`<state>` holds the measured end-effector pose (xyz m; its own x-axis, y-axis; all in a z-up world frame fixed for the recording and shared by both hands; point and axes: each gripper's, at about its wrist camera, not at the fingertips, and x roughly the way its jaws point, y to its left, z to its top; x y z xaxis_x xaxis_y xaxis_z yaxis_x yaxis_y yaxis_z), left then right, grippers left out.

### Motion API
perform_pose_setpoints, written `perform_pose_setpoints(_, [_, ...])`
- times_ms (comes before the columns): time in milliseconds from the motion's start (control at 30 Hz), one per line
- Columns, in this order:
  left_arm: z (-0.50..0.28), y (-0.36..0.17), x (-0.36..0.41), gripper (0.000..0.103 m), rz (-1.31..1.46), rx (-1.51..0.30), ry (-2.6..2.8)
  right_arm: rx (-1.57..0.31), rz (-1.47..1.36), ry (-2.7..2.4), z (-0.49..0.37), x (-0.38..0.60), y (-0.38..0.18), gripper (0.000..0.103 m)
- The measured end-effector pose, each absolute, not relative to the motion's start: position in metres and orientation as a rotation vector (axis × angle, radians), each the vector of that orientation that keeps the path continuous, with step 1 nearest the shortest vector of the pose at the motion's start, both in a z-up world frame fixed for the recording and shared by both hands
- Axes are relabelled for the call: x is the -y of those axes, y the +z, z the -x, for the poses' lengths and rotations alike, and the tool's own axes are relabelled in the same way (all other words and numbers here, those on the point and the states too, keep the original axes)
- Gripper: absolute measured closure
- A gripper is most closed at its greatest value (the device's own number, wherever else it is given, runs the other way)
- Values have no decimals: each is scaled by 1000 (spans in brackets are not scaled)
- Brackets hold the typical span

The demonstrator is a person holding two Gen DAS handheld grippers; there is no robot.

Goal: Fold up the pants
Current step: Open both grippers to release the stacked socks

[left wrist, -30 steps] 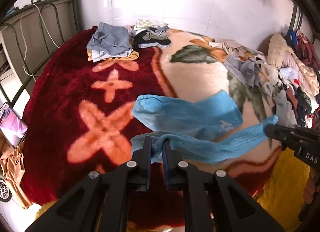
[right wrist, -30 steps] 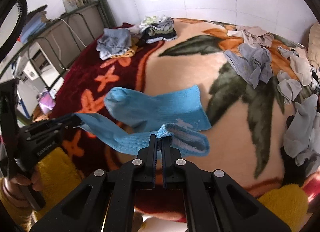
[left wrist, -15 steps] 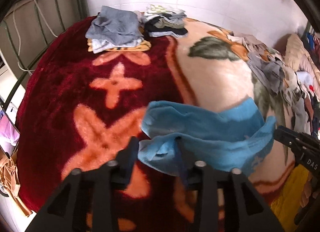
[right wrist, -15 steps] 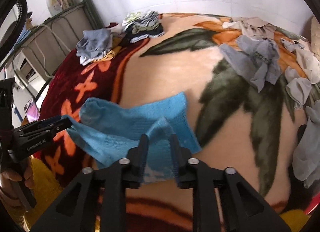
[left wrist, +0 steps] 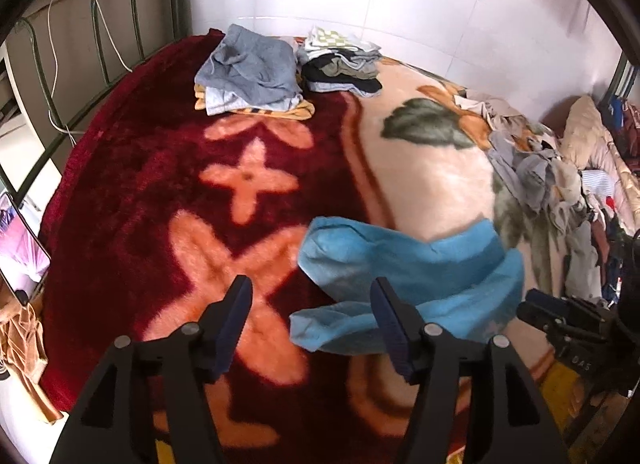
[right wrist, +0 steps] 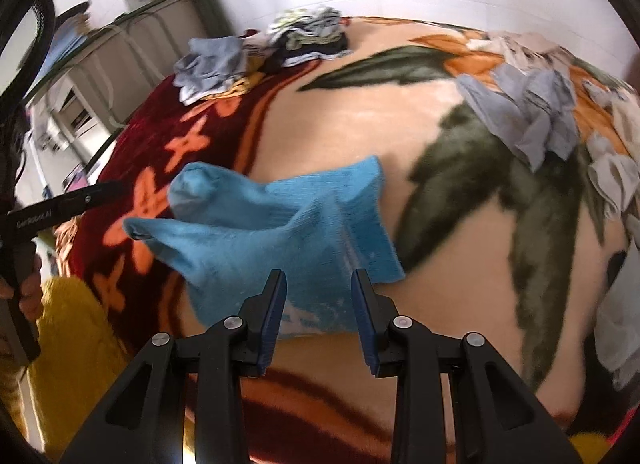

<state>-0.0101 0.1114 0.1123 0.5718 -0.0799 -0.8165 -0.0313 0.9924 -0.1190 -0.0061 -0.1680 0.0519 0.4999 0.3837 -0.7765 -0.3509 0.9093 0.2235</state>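
Both grippers, left and right, have released the blue knit garment, jaws spread; next press its fold flat on the plush floral blanket.

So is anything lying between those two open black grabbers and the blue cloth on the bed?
Nothing visible. The blue knitted garment lies directly ahead of the right gripper and beside the left gripper, both open.

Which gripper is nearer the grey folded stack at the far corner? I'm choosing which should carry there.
Left. The left gripper faces the grey folded stack over the red blanket; the right gripper is farther off.
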Motion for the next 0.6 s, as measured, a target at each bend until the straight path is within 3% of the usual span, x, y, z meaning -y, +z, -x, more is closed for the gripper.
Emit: perform_pose_setpoints(600, [32,79,-99,34,137,-1106,-63,-1016,82,525,-44,159,22,69])
